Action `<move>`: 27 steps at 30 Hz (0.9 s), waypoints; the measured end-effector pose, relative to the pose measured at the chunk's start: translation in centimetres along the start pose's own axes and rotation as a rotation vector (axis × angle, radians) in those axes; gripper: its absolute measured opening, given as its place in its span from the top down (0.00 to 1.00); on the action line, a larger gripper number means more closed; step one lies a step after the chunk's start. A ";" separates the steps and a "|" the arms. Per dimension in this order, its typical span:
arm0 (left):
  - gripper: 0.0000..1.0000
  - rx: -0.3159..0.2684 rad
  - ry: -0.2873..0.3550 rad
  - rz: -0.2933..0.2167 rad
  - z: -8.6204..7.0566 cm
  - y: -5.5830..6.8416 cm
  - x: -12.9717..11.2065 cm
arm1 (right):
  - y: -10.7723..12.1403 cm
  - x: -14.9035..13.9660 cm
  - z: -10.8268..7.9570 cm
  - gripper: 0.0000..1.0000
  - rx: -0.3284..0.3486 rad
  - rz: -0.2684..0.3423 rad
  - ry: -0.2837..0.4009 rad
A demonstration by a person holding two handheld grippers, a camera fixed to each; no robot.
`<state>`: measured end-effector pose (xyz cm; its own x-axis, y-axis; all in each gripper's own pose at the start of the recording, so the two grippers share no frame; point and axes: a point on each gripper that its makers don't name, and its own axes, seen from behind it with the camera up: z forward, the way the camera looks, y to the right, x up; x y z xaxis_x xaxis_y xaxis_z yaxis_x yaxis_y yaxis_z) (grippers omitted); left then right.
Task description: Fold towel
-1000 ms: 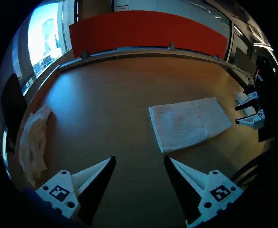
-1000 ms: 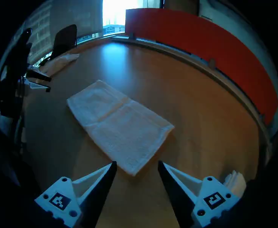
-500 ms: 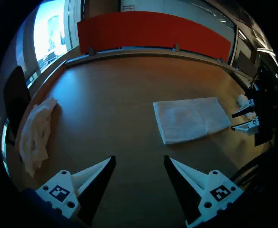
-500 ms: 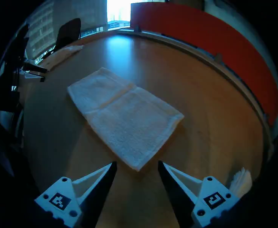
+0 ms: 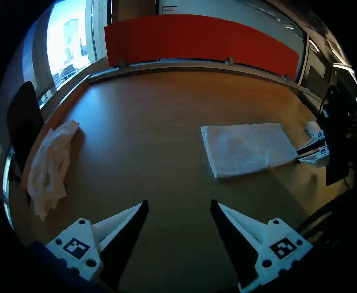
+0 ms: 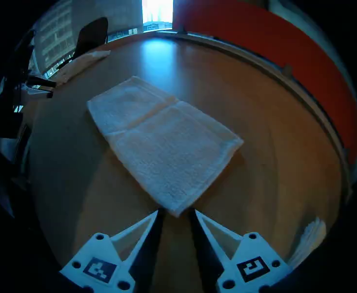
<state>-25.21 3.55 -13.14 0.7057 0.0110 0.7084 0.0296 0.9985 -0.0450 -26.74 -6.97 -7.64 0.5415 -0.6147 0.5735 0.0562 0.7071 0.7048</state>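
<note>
At far left a crumpled cloth [image 5: 51, 166] lies on the wooden surface [image 5: 144, 127]. The left claw [image 5: 178, 215] hovers released, well apart from the towel [image 5: 249, 149], which lies flat right of centre, a crease across it. The right claw [image 6: 177, 219], fingers half-parted, straddles the towel's near corner without pressing. Soft, light terry will probably drape, so the corners offer the best hold.
</note>
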 end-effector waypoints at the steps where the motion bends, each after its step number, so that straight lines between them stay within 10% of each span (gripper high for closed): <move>1: 0.06 0.000 0.001 0.000 -0.1 0.0 0.0 | 0.0 0.0 0.0 0.65 0.003 -0.002 0.000; 10: 0.06 0.000 0.000 0.006 -0.3 0.0 -0.3 | -0.4 0.1 -0.1 0.95 0.022 -0.013 0.002; 27: 0.06 -0.014 0.022 0.009 -0.7 0.5 0.3 | 0.4 2.0 -2.3 0.97 -0.010 -0.015 0.050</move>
<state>-24.46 4.03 -13.48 0.7213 0.0184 0.6924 0.0329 0.9976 -0.0609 -23.72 -7.16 -7.15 0.5820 -0.6071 0.5410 0.0729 0.7015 0.7089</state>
